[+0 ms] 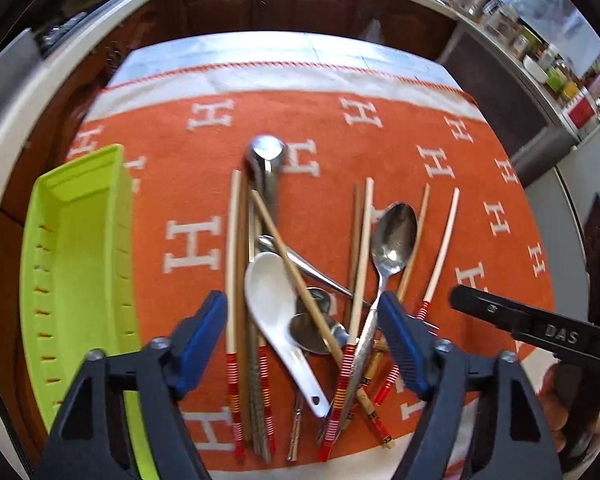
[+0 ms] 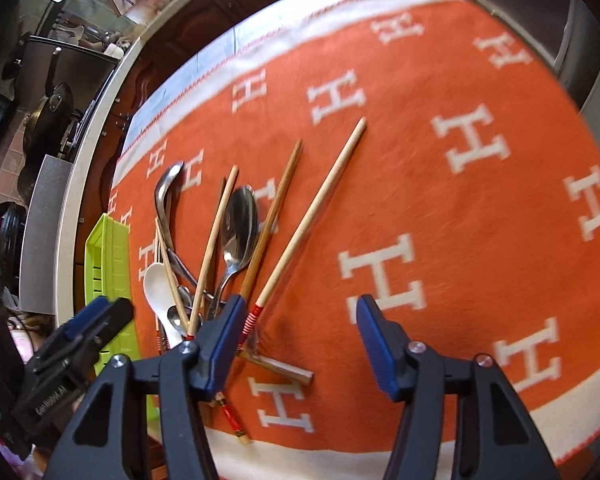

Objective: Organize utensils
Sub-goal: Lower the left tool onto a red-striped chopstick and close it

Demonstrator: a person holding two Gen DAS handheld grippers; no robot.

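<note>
Orange cloth (image 1: 440, 208) carries the jumbled utensils: white ceramic spoon (image 1: 270, 300), steel spoon (image 1: 392, 240), chopsticks (image 2: 312, 208), with the green tray (image 1: 80, 240) at its left. The left gripper (image 1: 304, 344) hangs half-open over the pile, gripping nothing. The right gripper (image 2: 298, 340) straddles bare cloth, empty.

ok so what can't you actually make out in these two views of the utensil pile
- Green tray, left wrist view: its near end is hidden behind the left gripper.
- Chopstick and spoon handle ends, left wrist view: tangled together, partly hidden by the gripper's fingers.
- White spoon, right wrist view: its handle is hidden behind the right gripper.
- Counter items, left wrist view: too small and blurred to name.
</note>
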